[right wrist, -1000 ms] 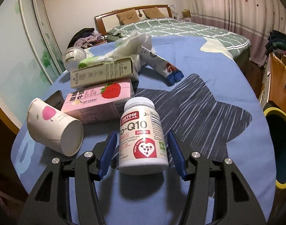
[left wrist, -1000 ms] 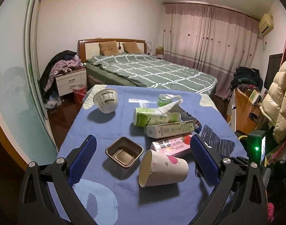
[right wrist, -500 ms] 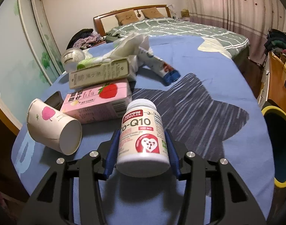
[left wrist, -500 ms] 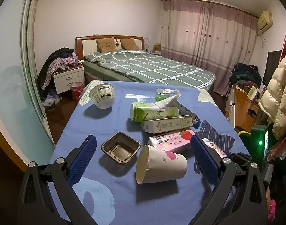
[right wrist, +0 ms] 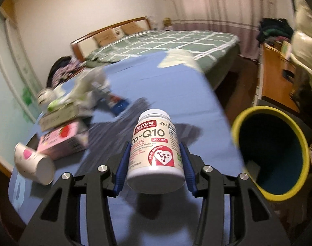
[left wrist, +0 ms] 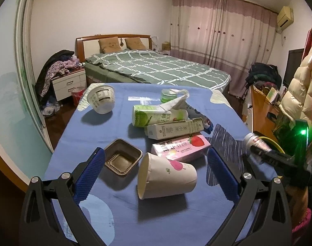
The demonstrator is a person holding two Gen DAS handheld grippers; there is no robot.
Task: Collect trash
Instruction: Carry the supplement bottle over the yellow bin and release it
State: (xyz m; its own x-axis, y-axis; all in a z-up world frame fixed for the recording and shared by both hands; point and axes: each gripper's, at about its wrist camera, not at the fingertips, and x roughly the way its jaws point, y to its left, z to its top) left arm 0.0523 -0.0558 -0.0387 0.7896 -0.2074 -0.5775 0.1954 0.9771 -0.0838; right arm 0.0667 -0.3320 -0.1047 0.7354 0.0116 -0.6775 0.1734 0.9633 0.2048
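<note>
My right gripper [right wrist: 154,155] is shut on a white supplement bottle [right wrist: 156,151] and holds it above the blue table [right wrist: 176,82], left of the yellow-rimmed bin [right wrist: 272,151]. The bottle [left wrist: 256,140] also shows at the right edge of the left wrist view. My left gripper [left wrist: 153,172] is open, with a tipped paper cup [left wrist: 166,177] lying between its fingers. A brown plastic tray [left wrist: 122,158], a pink strawberry carton [left wrist: 180,147], a beige box [left wrist: 175,128], a green-and-white carton [left wrist: 156,115] and a white tub [left wrist: 101,98] lie on the table.
A crumpled tissue [left wrist: 174,102] and a green cup [left wrist: 168,95] lie behind the cartons. A bed [left wrist: 156,67] stands beyond the table, a nightstand [left wrist: 67,83] to its left, a wooden desk [left wrist: 260,104] at right. The table edge [right wrist: 219,110] falls beside the bin.
My right gripper has closed on the bottle, lifted it off the table and swung it right toward the bin. My left gripper has held nearly still.
</note>
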